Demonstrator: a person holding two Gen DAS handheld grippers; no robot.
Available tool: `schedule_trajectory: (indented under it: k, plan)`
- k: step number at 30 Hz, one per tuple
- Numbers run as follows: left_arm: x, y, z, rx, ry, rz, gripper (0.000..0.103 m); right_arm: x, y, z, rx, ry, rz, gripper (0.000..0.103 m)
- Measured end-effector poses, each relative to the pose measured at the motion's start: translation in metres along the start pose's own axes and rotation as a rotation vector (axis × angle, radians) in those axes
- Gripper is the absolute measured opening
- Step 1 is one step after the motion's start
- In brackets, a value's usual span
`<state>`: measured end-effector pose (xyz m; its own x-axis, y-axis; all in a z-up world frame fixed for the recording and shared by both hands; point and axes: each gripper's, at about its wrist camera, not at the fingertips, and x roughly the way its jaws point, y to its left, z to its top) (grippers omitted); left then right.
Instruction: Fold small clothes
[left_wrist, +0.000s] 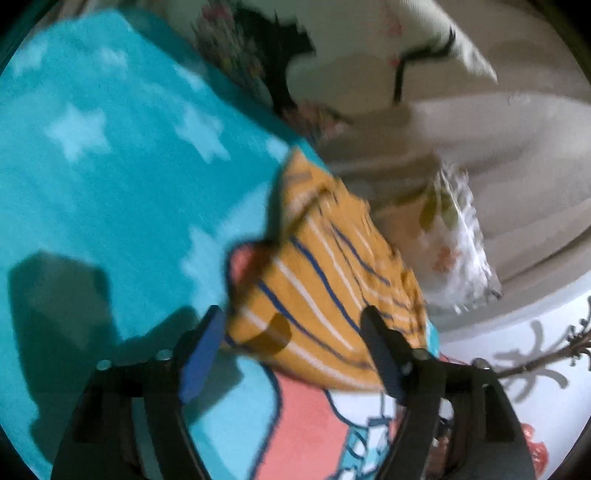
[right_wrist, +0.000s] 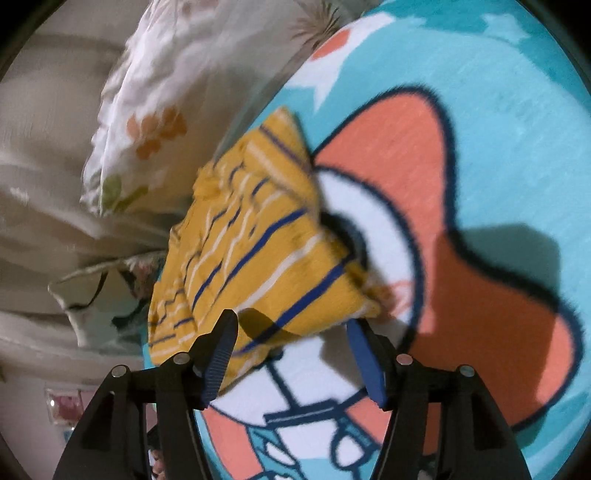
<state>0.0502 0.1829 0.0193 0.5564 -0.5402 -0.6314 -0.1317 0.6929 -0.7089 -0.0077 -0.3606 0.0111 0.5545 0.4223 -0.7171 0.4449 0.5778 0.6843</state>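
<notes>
Striped yellow garment (left_wrist: 325, 288) lies just beyond both spread, empty hand-held grippers (left_wrist: 295, 332) (right_wrist: 291, 336).

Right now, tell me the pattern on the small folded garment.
Mustard yellow garment with blue and white stripes; clearest in the right wrist view.

A small mustard-yellow garment (left_wrist: 325, 280) with thin blue and white stripes lies folded into a compact, slightly rumpled bundle (right_wrist: 251, 251). It rests near the edge of a turquoise blanket, partly covering a coral and white cartoon figure printed on it. One gathered, ruffled edge is bunched along the side nearest the blanket's border. Both views are blurred.
</notes>
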Motion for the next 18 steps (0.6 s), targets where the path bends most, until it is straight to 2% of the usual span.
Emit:
schedule_trajectory:
  k: [3, 7, 9, 11, 14, 15, 16, 17, 18]
  plan:
    - [0.004, 0.0, 0.016, 0.022, -0.002, 0.01, 0.084, 0.009, 0.001, 0.005, -0.012, 0.009, -0.013, 0.07]
    - [0.036, -0.006, 0.025, 0.084, 0.1, 0.018, 0.084, 0.023, 0.014, 0.007, -0.047, 0.0, -0.02, 0.081]
    - [0.05, -0.013, 0.024, 0.114, 0.145, 0.022, 0.084, 0.029, 0.019, 0.009, -0.067, -0.006, -0.024, 0.081]
    - [0.063, -0.022, 0.021, 0.144, 0.19, -0.007, 0.084, 0.037, 0.026, 0.011, -0.09, -0.009, -0.042, 0.081]
    - [0.08, -0.033, 0.015, 0.171, 0.209, 0.004, 0.084, 0.048, 0.038, 0.012, -0.129, -0.029, -0.085, 0.082]
    - [0.083, -0.036, 0.014, 0.18, 0.193, 0.017, 0.084, 0.049, 0.04, 0.011, -0.138, -0.035, -0.096, 0.08]
    - [0.085, -0.038, 0.014, 0.176, 0.194, 0.033, 0.084, 0.051, 0.043, 0.01, -0.147, -0.045, -0.115, 0.07]
    - [0.085, -0.039, 0.015, 0.168, 0.197, 0.062, 0.061, 0.052, 0.045, 0.01, -0.151, -0.051, -0.137, 0.061]
    - [0.088, -0.039, 0.017, 0.155, 0.228, 0.084, 0.015, 0.052, 0.045, 0.01, -0.156, -0.053, -0.164, 0.039]
